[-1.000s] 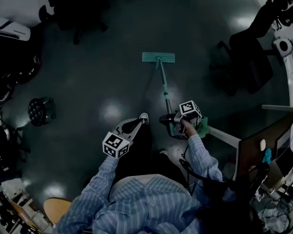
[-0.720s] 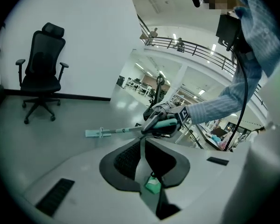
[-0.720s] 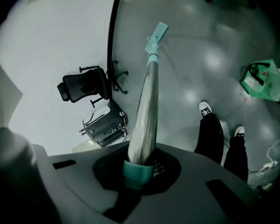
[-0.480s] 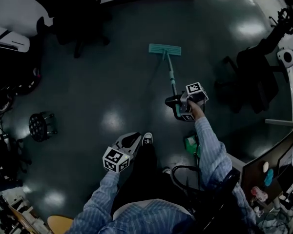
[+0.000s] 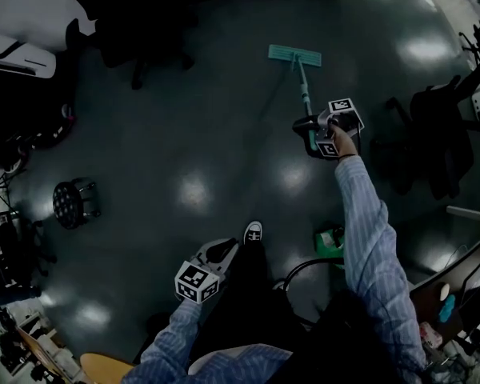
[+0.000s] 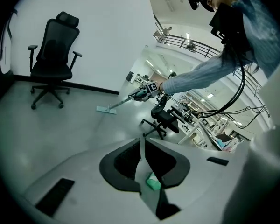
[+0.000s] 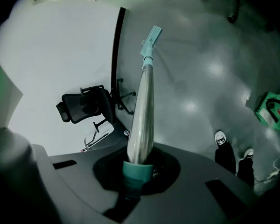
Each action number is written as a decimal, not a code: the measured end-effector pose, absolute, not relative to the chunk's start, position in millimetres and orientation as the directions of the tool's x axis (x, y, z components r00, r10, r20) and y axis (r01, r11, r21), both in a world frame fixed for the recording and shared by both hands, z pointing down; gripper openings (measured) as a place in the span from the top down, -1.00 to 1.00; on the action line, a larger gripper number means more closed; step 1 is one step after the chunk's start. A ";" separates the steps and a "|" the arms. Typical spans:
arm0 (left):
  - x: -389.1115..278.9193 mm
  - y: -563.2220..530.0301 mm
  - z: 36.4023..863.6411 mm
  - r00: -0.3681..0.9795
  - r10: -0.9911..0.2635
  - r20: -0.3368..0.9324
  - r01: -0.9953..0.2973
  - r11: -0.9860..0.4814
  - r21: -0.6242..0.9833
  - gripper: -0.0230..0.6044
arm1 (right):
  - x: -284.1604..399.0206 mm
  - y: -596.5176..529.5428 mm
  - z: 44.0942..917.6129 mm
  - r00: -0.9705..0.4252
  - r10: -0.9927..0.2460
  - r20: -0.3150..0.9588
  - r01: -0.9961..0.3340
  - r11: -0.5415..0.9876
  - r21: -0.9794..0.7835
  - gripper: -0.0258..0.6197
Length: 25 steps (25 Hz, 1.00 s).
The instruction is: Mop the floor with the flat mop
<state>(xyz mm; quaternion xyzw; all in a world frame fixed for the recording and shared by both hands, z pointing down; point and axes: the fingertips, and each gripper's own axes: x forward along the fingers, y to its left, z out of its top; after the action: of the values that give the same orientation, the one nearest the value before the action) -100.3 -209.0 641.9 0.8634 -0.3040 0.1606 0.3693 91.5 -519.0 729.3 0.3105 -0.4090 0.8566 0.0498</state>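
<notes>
Right gripper point(image 5: 310, 128) is clamped on the top end of the flat mop point(image 5: 294, 54) handle with the arm stretched right out. The pad lies flat on the floor point(image 5: 184, 134) toward the far wall, and left gripper point(image 5: 216, 256) is closed on nothing, down by the leg. My worry is the single hold that far out: the handle could twist in the jaws and tip the pad onto an edge, and the chair point(image 5: 440, 142) right of the stroke could snag it.

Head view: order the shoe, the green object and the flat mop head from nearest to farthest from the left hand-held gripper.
1. Shoe, just ahead-right of the left hand-held gripper.
2. Green object, farther right on the floor.
3. Flat mop head, far ahead, upper right.
</notes>
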 end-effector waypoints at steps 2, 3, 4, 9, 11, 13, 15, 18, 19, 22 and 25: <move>-105.7 -207.7 647.7 0.759 -0.410 0.506 -0.650 -0.532 0.543 0.83 | 93.4 -531.3 729.7 -0.797 -0.182 0.576 -0.336 -0.658 -0.673 0.89; -107.8 -207.1 649.4 0.757 -0.412 0.508 -0.652 -0.529 0.543 0.83 | 93.1 -532.9 729.3 -0.793 -0.177 0.583 -0.346 -0.656 -0.670 0.89; -109.8 -207.1 650.3 0.755 -0.414 0.509 -0.655 -0.528 0.541 0.83 | 92.0 -532.2 729.0 -0.789 -0.170 0.590 -0.357 -0.654 -0.667 0.89; -116.4 -216.6 642.2 0.750 -0.440 0.494 -0.661 -0.538 0.523 0.83 | 84.6 -508.4 726.3 -0.783 -0.142 0.605 -0.389 -0.648 -0.655 0.89; -116.3 -217.7 636.2 0.750 -0.452 0.483 -0.661 -0.546 0.515 0.83 | 84.5 -489.8 724.8 -0.784 -0.132 0.606 -0.396 -0.645 -0.653 0.89; -115.0 -215.0 630.4 0.750 -0.460 0.475 -0.660 -0.556 0.505 0.83 | 85.4 -467.5 722.1 -0.787 -0.124 0.605 -0.400 -0.644 -0.652 0.89; -112.5 -207.8 625.0 0.752 -0.462 0.470 -0.658 -0.567 0.495 0.83 | 87.3 -441.4 719.1 -0.789 -0.114 0.604 -0.404 -0.643 -0.650 0.89; -105.6 -189.3 617.9 0.759 -0.452 0.468 -0.649 -0.581 0.491 0.83 | 91.7 -398.5 714.8 -0.795 -0.104 0.598 -0.403 -0.646 -0.649 0.89; -102.3 -181.7 615.4 0.763 -0.445 0.468 -0.644 -0.586 0.492 0.83 | 93.0 -383.6 712.3 -0.797 -0.104 0.595 -0.399 -0.649 -0.648 0.89; -90.7 -155.2 607.2 0.778 -0.423 0.465 -0.624 -0.609 0.490 0.83 | 96.3 -334.2 705.9 -0.803 -0.100 0.587 -0.391 -0.656 -0.646 0.89; -78.3 -127.6 598.0 0.791 -0.409 0.455 -0.605 -0.629 0.488 0.83 | 98.4 -278.1 698.9 -0.806 -0.089 0.585 -0.392 -0.660 -0.641 0.89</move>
<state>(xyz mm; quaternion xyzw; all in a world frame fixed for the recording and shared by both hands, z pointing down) -78.3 -127.6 598.0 0.8895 -0.2850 0.1522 0.3232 98.4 -278.1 698.9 0.2985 -0.4026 0.8609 0.0880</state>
